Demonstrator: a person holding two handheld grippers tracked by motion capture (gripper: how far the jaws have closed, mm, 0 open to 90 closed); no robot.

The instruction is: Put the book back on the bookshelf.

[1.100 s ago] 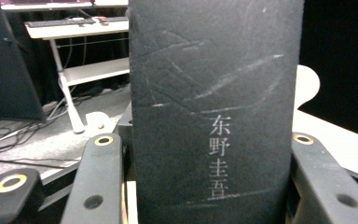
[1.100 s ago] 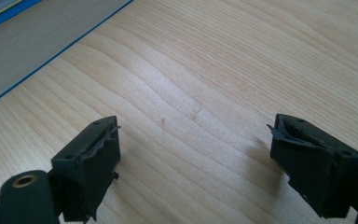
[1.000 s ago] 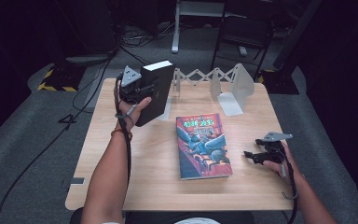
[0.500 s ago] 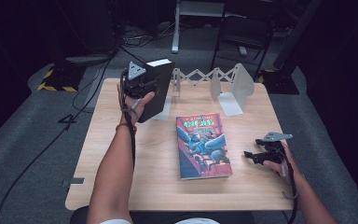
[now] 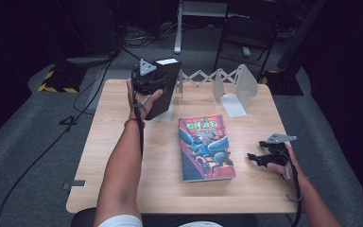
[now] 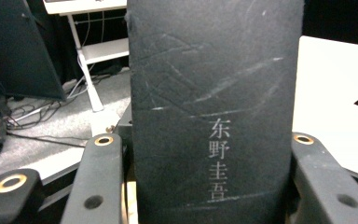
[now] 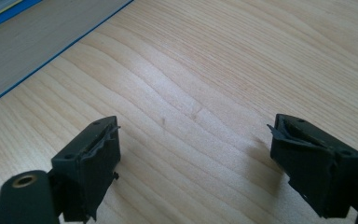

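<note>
The left gripper point(image 5: 147, 84) clamped the thick black book point(image 5: 164, 87) upright near the wooden table's point(image 5: 123, 189) far-left corner; the hold looked low, so it could tip against the white folding rack point(image 5: 227, 82). The right gripper point(image 5: 260, 158) rested open near the right edge.

Lying book point(image 5: 205, 149) mid-table point(image 5: 123, 156); bookend point(image 5: 238, 90) behind; held book point(image 5: 165, 87) far-left.

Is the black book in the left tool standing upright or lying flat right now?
Upright, leaning slightly: the black book is clamped at its spine in the left tool, beside the white rack.
</note>
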